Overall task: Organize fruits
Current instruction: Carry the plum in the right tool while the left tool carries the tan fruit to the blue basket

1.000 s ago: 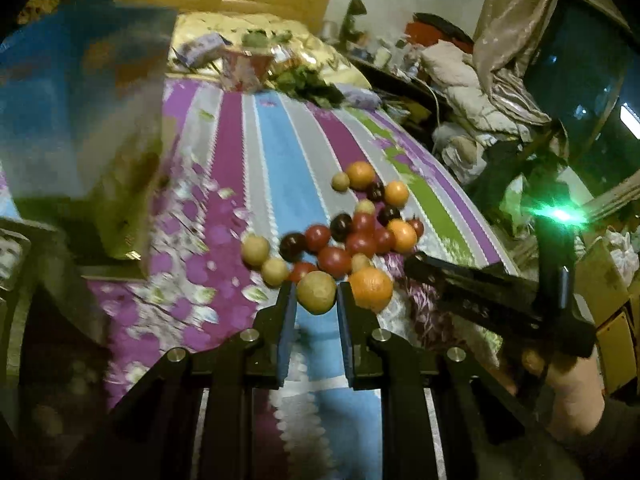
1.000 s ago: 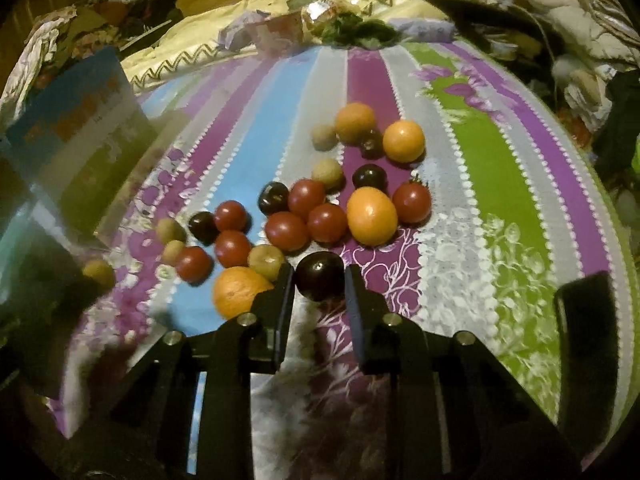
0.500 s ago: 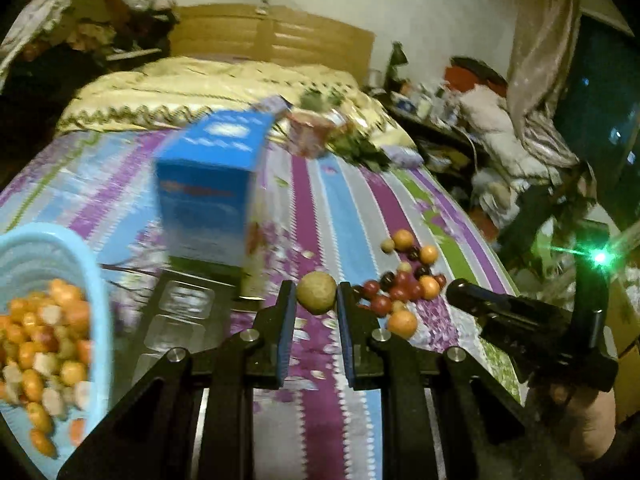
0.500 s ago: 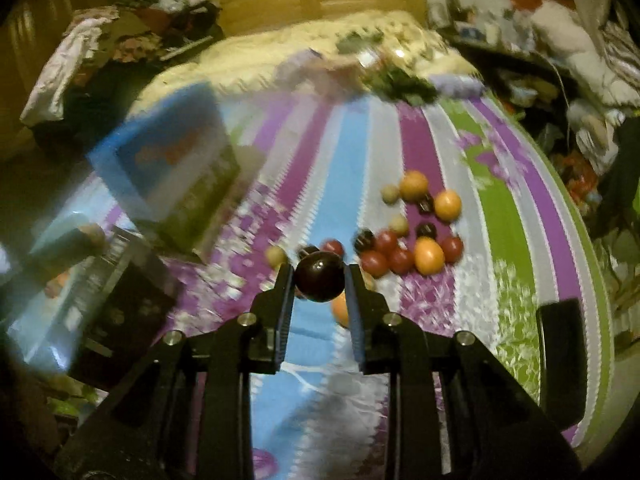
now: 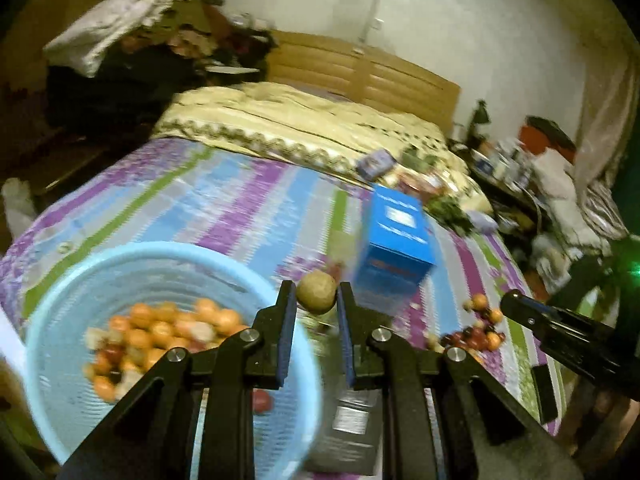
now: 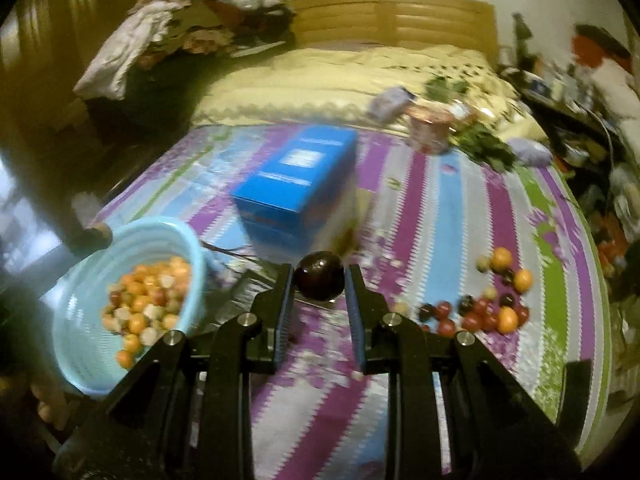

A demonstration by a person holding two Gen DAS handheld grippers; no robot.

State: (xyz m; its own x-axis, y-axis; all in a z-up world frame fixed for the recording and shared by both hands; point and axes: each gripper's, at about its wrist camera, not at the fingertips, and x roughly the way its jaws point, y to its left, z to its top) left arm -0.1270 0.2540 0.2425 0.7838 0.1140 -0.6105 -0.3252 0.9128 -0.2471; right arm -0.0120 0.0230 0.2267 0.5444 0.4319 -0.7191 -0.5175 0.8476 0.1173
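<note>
**Both fruits carried across to the basket**

Your left gripper pinches a tan fruit, now at the blue basket rim, lower left of frame. A second ago it was down at the fruit pile. Your right gripper clamps a dark plum, basket at lower left. The blue box stands beyond. Drop looks next.

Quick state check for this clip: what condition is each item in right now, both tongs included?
Left tongs: shut on tan fruit.
Right tongs: shut on dark plum.
Blue basket: partly filled with fruit.
Blue box: closed, lying on the bed.
Loose fruit pile: on the bedspread, uncollected.
</note>
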